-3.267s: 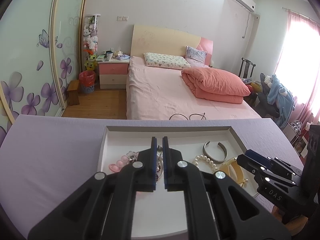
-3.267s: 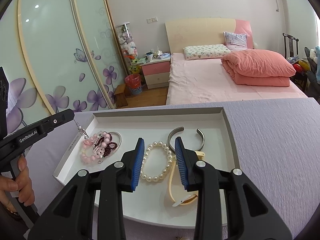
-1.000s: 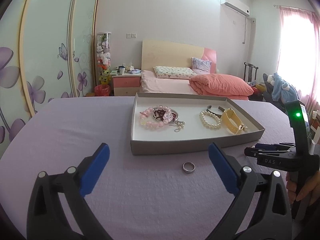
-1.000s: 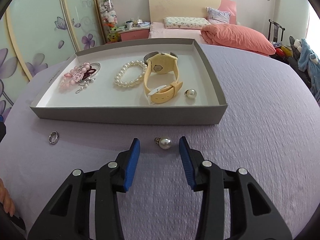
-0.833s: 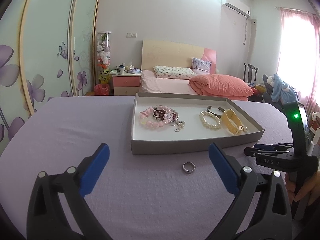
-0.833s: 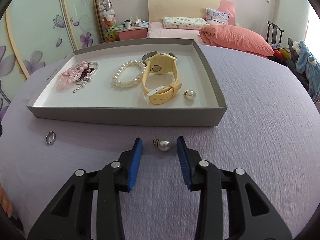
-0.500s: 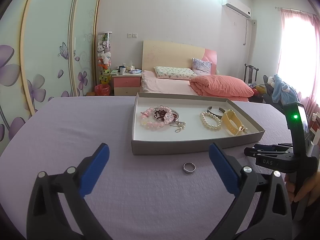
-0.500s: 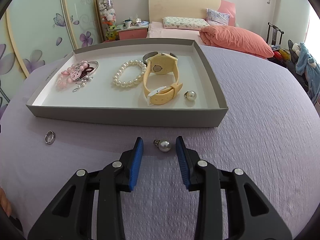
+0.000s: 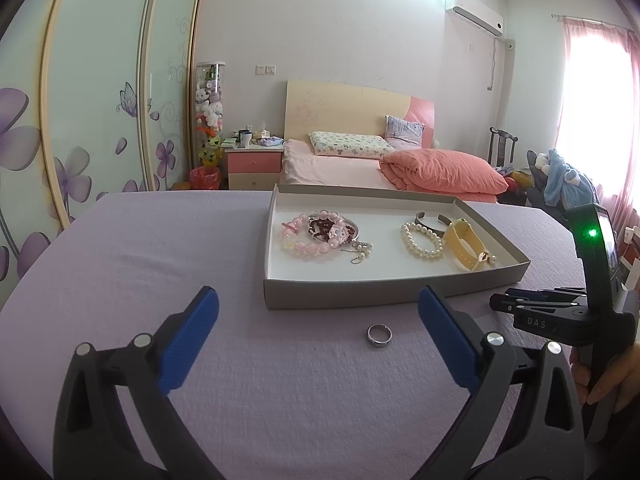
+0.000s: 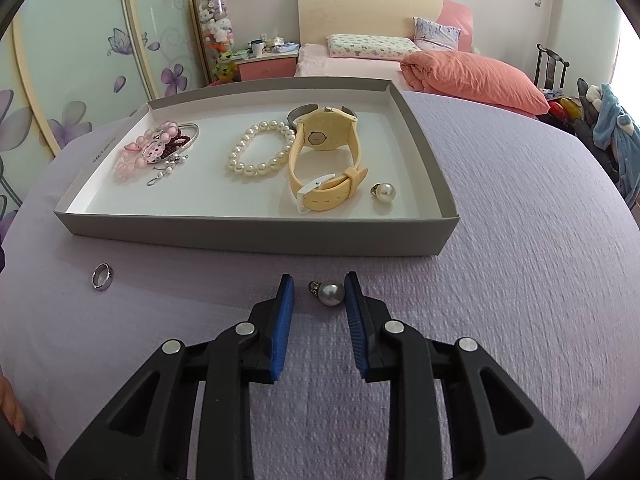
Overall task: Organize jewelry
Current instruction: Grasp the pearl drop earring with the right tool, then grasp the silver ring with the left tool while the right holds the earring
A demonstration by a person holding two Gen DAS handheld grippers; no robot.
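A grey tray (image 10: 256, 236) with a white floor sits on the lilac tablecloth. It holds pink bead bracelets (image 10: 148, 148), a pearl bracelet (image 10: 256, 152), a yellow watch (image 10: 328, 160), a silver cuff and a pearl earring (image 10: 385, 192). A second pearl earring (image 10: 330, 292) lies on the cloth in front of the tray, between the fingers of my open right gripper (image 10: 319, 300). A silver ring (image 9: 379, 335) lies on the cloth, ahead of my wide-open, empty left gripper (image 9: 316, 312); it also shows in the right wrist view (image 10: 102, 276).
The tray (image 9: 400, 292) stands just beyond the ring. The right gripper's body (image 9: 560, 316) is at the right of the left wrist view. A bed, nightstand and sliding wardrobe doors lie beyond the table's far edge.
Since 3.3 s ago both grippers have pulled back from over the tray to the cloth in front of it, and the left one has opened. In the last second the right gripper has crept forward around the pearl earring.
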